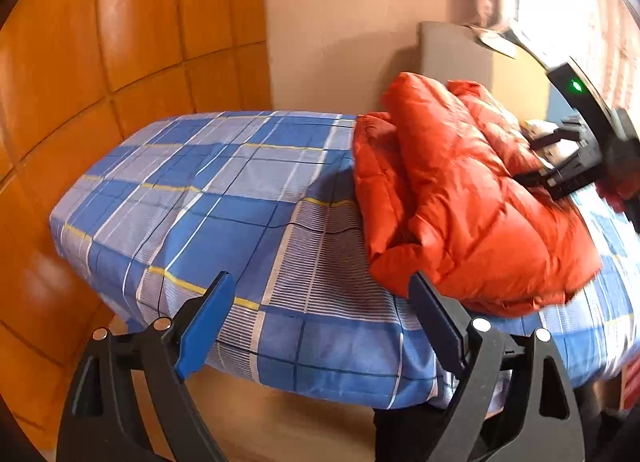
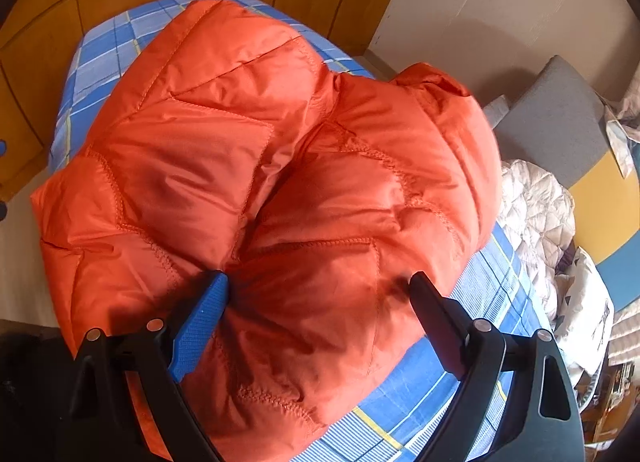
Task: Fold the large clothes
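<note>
A bed under a blue plaid sheet (image 1: 224,198) stands against glossy orange wooden wall panels (image 1: 80,74) and a beige wall. The puffy orange quilted jacket (image 2: 272,182) lies folded in a bundle on the sheet, near the bed's edge. The left tool (image 1: 320,302) hangs released over bare sheet beside the jacket, nothing between its fingers. The right tool (image 2: 320,298) spreads wide, fingers resting on the jacket without pinching. Only the right view shows a rumpled white quilt (image 2: 536,214) beyond the jacket.
</note>
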{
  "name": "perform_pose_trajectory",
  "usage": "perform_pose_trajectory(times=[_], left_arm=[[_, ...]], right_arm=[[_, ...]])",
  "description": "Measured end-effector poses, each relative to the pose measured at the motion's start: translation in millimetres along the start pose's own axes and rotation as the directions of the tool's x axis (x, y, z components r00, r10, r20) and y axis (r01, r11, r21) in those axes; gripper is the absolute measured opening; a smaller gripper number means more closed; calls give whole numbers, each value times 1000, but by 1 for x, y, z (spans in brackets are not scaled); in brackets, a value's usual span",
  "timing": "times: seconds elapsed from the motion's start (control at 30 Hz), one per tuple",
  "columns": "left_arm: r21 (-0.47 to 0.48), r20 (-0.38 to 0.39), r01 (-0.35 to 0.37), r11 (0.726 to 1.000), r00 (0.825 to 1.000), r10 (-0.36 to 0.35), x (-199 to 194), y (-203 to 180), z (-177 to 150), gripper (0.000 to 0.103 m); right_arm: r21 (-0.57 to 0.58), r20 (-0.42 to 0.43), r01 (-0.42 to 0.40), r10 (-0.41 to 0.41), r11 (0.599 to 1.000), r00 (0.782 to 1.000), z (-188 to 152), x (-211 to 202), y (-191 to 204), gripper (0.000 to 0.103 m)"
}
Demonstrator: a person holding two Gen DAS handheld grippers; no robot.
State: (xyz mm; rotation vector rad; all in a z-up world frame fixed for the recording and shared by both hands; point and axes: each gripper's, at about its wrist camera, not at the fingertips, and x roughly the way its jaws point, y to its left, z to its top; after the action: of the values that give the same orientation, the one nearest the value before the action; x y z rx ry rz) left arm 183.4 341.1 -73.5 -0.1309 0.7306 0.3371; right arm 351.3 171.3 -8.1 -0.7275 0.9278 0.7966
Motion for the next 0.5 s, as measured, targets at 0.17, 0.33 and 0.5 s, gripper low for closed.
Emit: perform_pose_trajectory(times=[0.17,0.33,0.5], left_arm=[[-127,-14,-29,992,1000,28,9,7,6,88],[-272,-67,0,962,998,-19,30,11,9,88],[-387,-54,-1,922,998,-22,34,12,13,88]], right_arm=[[-24,-46,-16,15,1000,999,5,17,2,97],[-14,-85,-9,8,1000,996,1,44,9,100],[-13,-61,10,-11,1000,998,-1,43,13,100]])
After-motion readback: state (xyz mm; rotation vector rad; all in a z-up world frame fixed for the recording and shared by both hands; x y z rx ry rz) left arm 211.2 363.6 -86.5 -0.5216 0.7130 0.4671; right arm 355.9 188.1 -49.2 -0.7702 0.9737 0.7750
